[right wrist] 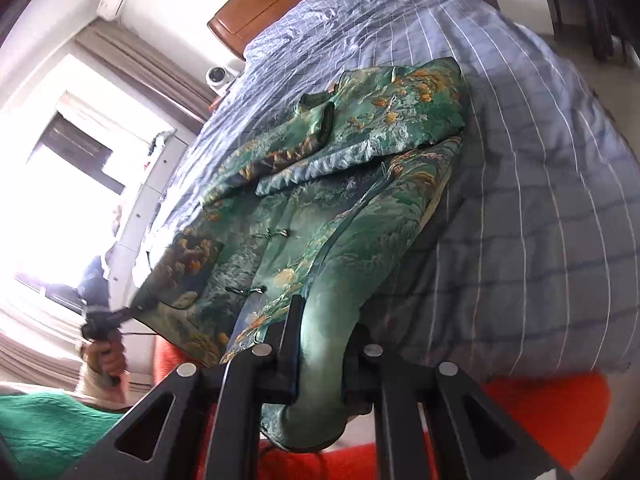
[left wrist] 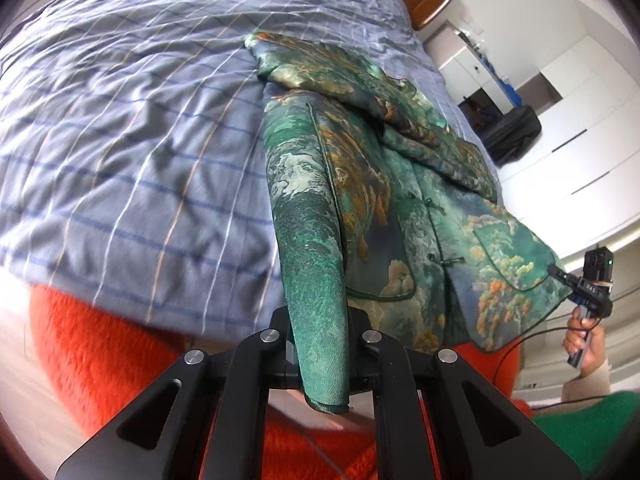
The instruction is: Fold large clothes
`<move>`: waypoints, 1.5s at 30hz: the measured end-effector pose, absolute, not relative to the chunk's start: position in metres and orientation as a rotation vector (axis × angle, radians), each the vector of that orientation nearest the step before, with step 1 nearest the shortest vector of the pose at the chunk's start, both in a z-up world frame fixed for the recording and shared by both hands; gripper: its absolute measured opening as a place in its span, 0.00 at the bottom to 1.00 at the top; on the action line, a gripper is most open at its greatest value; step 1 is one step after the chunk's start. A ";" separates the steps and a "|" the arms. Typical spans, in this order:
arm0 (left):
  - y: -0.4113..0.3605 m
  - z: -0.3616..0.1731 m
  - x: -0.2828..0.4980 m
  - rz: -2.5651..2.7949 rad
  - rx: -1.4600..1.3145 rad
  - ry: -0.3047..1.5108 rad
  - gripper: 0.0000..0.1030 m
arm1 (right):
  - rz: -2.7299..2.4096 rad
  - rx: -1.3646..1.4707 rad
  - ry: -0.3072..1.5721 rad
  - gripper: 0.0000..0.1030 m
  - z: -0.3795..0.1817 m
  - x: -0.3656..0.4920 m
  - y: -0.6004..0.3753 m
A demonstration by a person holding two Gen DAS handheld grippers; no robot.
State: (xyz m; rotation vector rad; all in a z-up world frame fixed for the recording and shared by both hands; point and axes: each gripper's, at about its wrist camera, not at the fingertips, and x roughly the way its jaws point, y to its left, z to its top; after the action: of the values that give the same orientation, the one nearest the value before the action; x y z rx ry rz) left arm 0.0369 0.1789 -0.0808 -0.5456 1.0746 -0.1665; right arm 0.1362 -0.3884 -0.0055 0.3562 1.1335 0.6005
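Black metal tongs on the left hand [left wrist: 320, 344] are clamped tight on a strip of green brocade, which looks like the cuff end of a sleeve on the green and gold patterned satin jacket [left wrist: 384, 184], with the cuff hanging down past the fingers. Same deal on the right: the right tongs [right wrist: 320, 344] are pinched shut on another bunched bit of that jacket's lower edge [right wrist: 320, 208], fabric draped over and below them. From there the jacket stretches away across the bed, lying front-up with its knot buttons showing and a patch pocket near the hem, and one sleeve is folded across the chest up by the collar. It sits on a blue-grey checked duvet [left wrist: 132, 128] near the foot of the bed, hem lifted off the edge. Under the duvet there's a fuzzy orange-red blanket [left wrist: 96, 352] hanging down the bed end. A wooden headboard [right wrist: 260, 4] is at the far side, and white wardrobe doors [left wrist: 576, 136] stand off to the side.
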 end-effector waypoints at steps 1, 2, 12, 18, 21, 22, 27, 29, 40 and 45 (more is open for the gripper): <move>0.180 -0.079 0.033 -0.161 -0.543 1.077 0.07 | 0.605 0.367 1.132 0.13 -0.004 0.134 -0.388; 0.180 -0.077 0.029 -0.155 -0.541 1.080 0.07 | 0.612 0.382 1.130 0.13 -0.002 0.129 -0.390; 0.189 -0.063 -0.034 -0.147 -0.566 1.153 0.07 | 0.689 0.531 1.176 0.12 0.011 0.073 -0.388; 0.227 -0.005 -0.008 -0.159 -0.647 0.994 0.07 | 0.785 0.621 1.073 0.12 0.049 0.092 -0.384; 0.238 0.010 0.053 -0.175 -0.608 0.926 0.07 | 0.769 0.629 1.013 0.12 0.053 0.143 -0.386; 0.240 0.012 0.073 -0.175 -0.591 0.914 0.07 | 0.764 0.642 0.998 0.12 0.052 0.162 -0.387; 0.240 0.000 0.182 -0.179 -0.522 0.887 0.08 | 0.702 0.719 0.966 0.12 0.017 0.264 -0.388; 0.241 -0.020 0.225 -0.174 -0.537 0.892 0.08 | 0.665 0.748 0.991 0.12 -0.012 0.305 -0.387; 0.247 -0.097 0.298 -0.103 -0.643 1.000 0.65 | 0.491 1.043 1.127 0.25 -0.143 0.362 -0.399; 0.274 -0.055 0.268 -0.112 -0.634 0.852 0.96 | 0.539 1.176 0.998 0.97 -0.111 0.358 -0.423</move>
State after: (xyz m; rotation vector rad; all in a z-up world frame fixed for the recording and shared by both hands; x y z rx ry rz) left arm 0.2681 0.2740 -0.0552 -0.6340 0.8519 -0.1125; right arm 0.3577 -0.4225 -0.1115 1.1762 0.9975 0.5389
